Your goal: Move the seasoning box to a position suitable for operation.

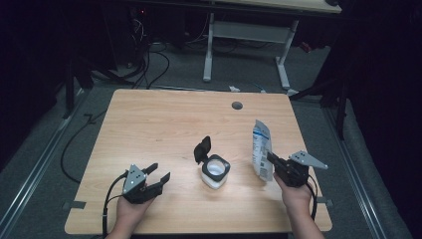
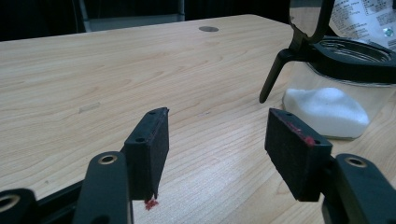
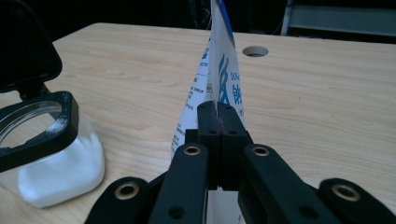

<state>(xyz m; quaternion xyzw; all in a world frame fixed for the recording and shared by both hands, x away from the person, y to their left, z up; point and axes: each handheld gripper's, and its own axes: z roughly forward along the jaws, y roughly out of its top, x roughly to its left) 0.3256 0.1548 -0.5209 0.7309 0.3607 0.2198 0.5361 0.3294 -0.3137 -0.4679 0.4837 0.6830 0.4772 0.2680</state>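
Seen from above, a wooden table [image 1: 149,119] in a dark room. Nearest, at about 7 o'clock, the left gripper [image 1: 155,177] hovers low with its jaws spread and nothing between them. At about 4 o'clock the right gripper [image 1: 271,159] has its jaws pressed together, pinching the lower edge of a white and blue pouch [image 1: 261,149], which stands upright. Between the two, near the table's centre, sits a clear jar [image 1: 215,172] partly filled with white powder, its black flip lid [image 1: 202,148] open. Farther off, at 12 o'clock, a round cable hole [image 1: 237,105].
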